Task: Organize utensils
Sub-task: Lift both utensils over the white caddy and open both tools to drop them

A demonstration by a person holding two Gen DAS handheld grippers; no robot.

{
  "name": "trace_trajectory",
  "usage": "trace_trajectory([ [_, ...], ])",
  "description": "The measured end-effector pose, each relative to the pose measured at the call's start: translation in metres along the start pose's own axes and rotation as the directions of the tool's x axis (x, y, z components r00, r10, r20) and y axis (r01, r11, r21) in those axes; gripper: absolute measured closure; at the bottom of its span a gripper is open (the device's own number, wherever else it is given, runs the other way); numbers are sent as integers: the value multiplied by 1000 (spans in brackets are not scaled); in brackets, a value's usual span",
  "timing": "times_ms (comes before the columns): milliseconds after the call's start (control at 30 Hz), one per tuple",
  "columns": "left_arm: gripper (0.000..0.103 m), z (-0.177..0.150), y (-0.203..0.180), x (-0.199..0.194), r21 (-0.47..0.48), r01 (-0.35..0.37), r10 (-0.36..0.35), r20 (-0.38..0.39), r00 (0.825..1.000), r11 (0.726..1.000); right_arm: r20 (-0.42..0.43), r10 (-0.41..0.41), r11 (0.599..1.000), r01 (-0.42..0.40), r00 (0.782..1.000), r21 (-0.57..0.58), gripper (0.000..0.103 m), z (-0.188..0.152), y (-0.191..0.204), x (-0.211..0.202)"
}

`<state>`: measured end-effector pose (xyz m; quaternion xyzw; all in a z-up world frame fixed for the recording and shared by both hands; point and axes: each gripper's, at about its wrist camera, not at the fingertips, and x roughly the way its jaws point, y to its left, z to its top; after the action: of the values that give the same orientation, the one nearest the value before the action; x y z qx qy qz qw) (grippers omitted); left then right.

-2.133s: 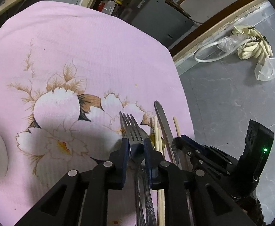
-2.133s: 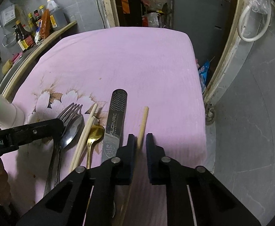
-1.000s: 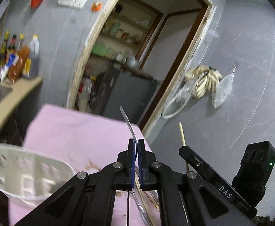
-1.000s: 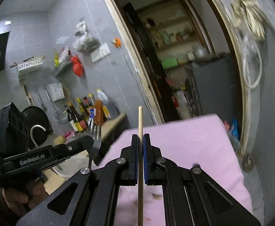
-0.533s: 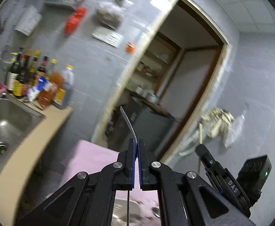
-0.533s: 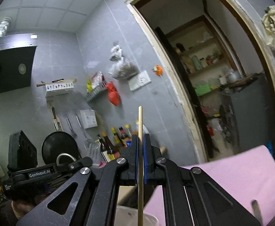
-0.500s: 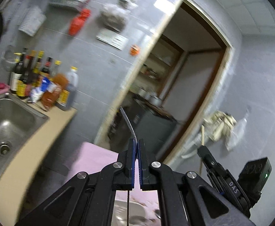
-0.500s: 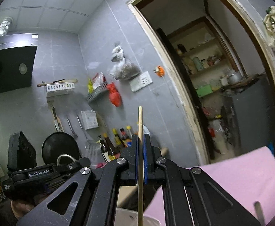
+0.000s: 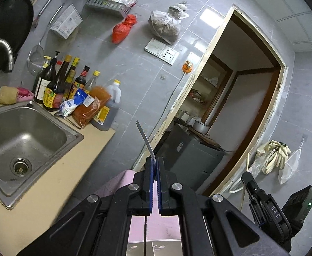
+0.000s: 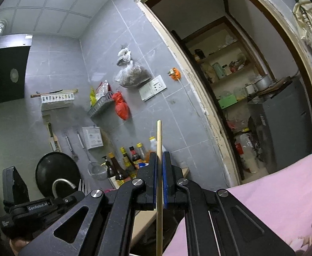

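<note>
The fork (image 9: 145, 137) stands edge-on between the pressed-together jaws of the left gripper (image 9: 155, 163), its head rising above the blue pads and leaning up and to the left, its thin handle running straight down behind the jaws. In the right wrist view its tines (image 10: 83, 185) poke up above the left gripper's body, in front of the faucet (image 10: 62, 184). The chopstick (image 10: 159, 170) is pinched upright by the right gripper (image 10: 159, 160), its jaws closed on it; its top end stands clear above the pads, and its lower length drops out of the bottom of the frame. In the left wrist view the same chopstick (image 9: 246, 168) shows as a pale stick rising from the right gripper (image 9: 248, 177) at the lower right. Both utensils are held up in the air, above the pink cloth (image 10: 279, 198), whose edge also shows just under the left gripper's jaws. To the left lies a steel sink (image 9: 21, 140) set in a tan counter (image 9: 49, 183), with a cluster of bottles (image 9: 64, 85) and a jug (image 9: 110, 104) against the grey tiled wall. On that wall hang a red bag (image 9: 123, 28), a clear bag (image 9: 166, 24) of something brown, a socket plate (image 9: 162, 51) and a black pan (image 10: 57, 168). Right of them a doorway (image 10: 230, 85) opens onto shelves and a grey cabinet (image 10: 284, 119).
</note>
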<state>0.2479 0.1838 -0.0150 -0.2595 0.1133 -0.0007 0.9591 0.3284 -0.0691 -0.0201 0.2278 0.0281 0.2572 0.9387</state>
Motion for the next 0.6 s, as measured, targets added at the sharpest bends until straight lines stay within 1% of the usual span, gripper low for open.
trace_trajectory([
  [67, 100, -6, 0, 4, 13, -4, 4, -1, 1000, 1000, 26, -28, 1000, 28, 999, -1, 99, -6, 0, 1],
  [200, 100, -15, -3, 6, 35, -3, 3, 2, 1000, 999, 57, -50, 999, 50, 997, -10, 99, -14, -2, 0],
  [400, 100, -27, -11, 5, 83, -16, 14, 26, 1000, 996, 73, -65, 997, 67, 995, -25, 99, -22, -3, 1],
  [600, 100, -35, -15, 7, 118, -12, 9, 21, 1000, 993, 87, -89, 993, 95, 992, -70, 99, -22, -2, -1],
])
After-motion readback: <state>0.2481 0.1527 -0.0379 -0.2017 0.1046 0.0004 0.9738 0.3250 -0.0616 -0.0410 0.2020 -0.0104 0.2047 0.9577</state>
